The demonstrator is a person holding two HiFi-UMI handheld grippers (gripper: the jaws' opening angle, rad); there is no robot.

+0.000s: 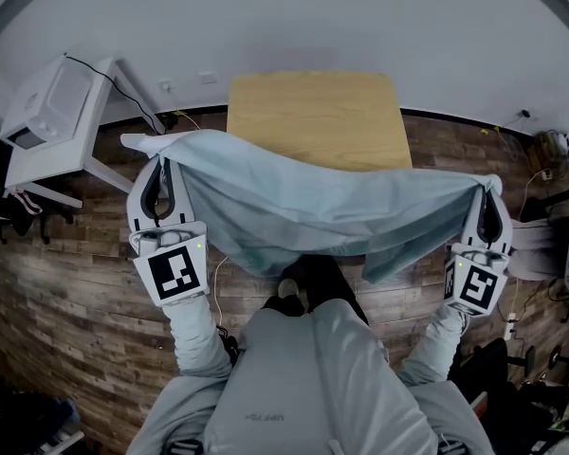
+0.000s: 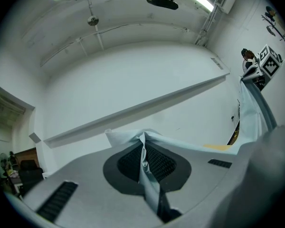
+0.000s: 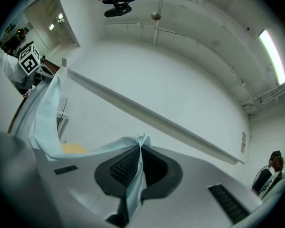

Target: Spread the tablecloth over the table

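Tablecloth [image 1: 313, 207], pale blue, head view: stretched and sagging between the left gripper [image 1: 159, 162] and the right gripper [image 1: 490, 190], its middle hiding the near edge of the wooden table [image 1: 313, 112], whose far part lies bare; a white side table [image 1: 52, 126] stands at far left on the plank floor [image 1: 76, 301]. Left gripper view: jaws closed on one cloth corner, pinched between the ribbed pads [image 2: 159, 163], with the fabric trailing right. Right gripper view: jaws likewise clamped on the opposite corner, with the fabric trailing left toward the other gripper.
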